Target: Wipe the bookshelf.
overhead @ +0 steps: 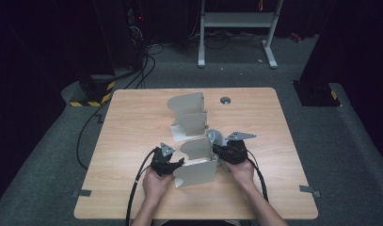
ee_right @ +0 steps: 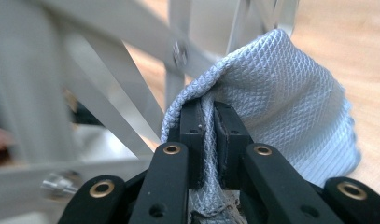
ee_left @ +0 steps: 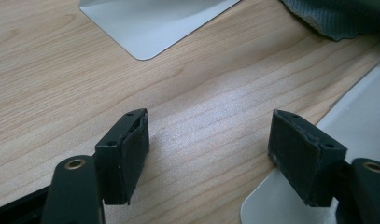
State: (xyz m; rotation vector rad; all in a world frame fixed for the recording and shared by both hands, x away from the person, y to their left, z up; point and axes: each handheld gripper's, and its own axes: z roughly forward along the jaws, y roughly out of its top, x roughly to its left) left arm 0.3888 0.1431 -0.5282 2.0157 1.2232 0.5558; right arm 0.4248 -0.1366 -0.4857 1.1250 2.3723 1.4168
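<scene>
Item: grey cloth (ee_right: pixel 290 102), which we find pinched in the right gripper (overhead: pixel 232 151) at about three o'clock of the metal rack (overhead: pixel 195 141), probably touching it; left gripper (overhead: pixel 166 162) spread, empty, at nine o'clock.

Grey cleaning cloth (ee_right: pixel 271 93), woven in a fine diamond pattern with a ribbed band along one side, bunched into a soft fold and pinched between the black jaws of the right gripper (ee_right: pixel 209 126); it hangs just beside the pale metal stand (overhead: pixel 194 141), at that stand's right side in the high view. The stand, a zigzag of flat, round-cornered panels joined by slim bolted struts, rests upright on the wooden table, running from the near centre toward the far edge. One panel corner (ee_left: pixel 145 28) lies flat against the tabletop.
</scene>
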